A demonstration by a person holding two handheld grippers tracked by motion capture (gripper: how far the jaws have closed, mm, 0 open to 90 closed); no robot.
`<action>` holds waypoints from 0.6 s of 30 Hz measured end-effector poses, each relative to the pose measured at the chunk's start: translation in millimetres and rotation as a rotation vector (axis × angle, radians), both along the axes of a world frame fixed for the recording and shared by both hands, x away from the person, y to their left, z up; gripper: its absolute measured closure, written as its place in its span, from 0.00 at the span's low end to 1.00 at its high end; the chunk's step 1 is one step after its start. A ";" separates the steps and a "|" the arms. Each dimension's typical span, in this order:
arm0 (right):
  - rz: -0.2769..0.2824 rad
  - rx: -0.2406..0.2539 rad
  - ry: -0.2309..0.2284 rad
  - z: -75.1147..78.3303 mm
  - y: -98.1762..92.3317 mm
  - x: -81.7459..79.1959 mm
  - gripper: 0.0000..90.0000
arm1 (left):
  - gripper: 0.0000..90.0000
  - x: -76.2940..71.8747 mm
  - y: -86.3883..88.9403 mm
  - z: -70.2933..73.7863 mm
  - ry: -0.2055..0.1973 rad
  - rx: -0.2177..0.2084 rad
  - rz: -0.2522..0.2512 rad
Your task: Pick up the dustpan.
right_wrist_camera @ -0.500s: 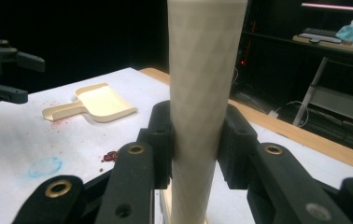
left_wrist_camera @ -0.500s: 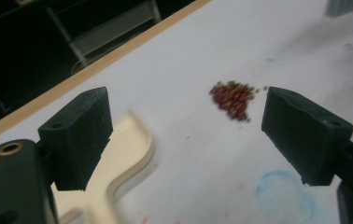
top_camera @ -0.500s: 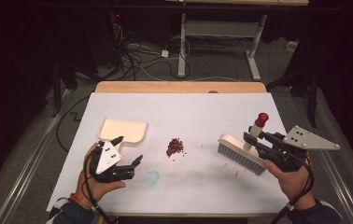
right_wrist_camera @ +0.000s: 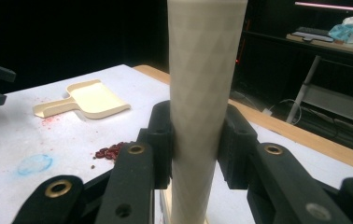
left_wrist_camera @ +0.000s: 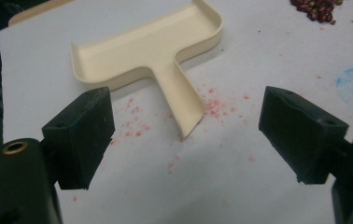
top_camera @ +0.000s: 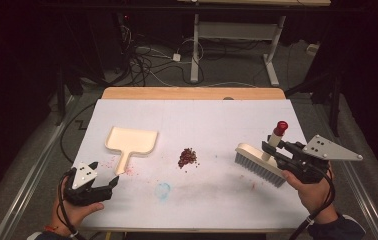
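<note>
- High view: the cream plastic dustpan point(top_camera: 132, 141) lies empty on the white table point(top_camera: 217, 115). A small heap of dark red beans point(top_camera: 187, 157) sits between it and the white-bristled brush point(top_camera: 259, 164).
- Left gripper view: the left gripper point(left_wrist_camera: 184, 140) has its jaws wide open, holding nothing, just short of the dustpan's handle.
- Right gripper view: the right gripper point(right_wrist_camera: 197, 142) is clamped on the brush's cream handle point(right_wrist_camera: 202, 70).

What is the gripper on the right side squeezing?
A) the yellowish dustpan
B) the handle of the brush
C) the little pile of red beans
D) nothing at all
B: in the right gripper view the right gripper has its black jaws pressed on both sides of the pale handle of the brush, while the dustpan and the red beans lie apart on the table.
</note>
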State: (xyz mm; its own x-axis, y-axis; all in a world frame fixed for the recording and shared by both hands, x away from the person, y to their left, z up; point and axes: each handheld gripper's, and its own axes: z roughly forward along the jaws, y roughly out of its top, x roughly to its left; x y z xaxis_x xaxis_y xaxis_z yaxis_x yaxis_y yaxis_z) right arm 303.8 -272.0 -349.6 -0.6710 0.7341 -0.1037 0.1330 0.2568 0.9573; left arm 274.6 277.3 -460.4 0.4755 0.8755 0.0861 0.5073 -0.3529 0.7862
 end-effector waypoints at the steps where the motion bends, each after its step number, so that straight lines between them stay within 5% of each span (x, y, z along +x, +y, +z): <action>1: 0.003 -0.002 0.000 -0.4 -0.1 0.0 0.78 | 0.20 1.2 0.5 -0.3 0.018 -0.002 0.007; 6: 0.002 -0.011 0.010 -2.2 2.3 0.8 0.78 | 0.20 9.1 -3.5 -4.5 0.093 -0.003 0.027; 10: 0.012 -0.014 0.008 -1.6 5.6 0.8 0.78 | 0.23 28.8 -9.8 -8.5 0.151 0.006 0.054; 16: 0.004 -0.009 0.008 -1.5 8.0 0.2 0.78 | 0.31 61.1 -23.9 -15.1 0.205 -0.028 0.069; 18: 0.006 -0.012 0.006 -1.5 8.4 -0.1 0.78 | 0.33 65.8 -28.2 -16.3 0.211 -0.003 0.067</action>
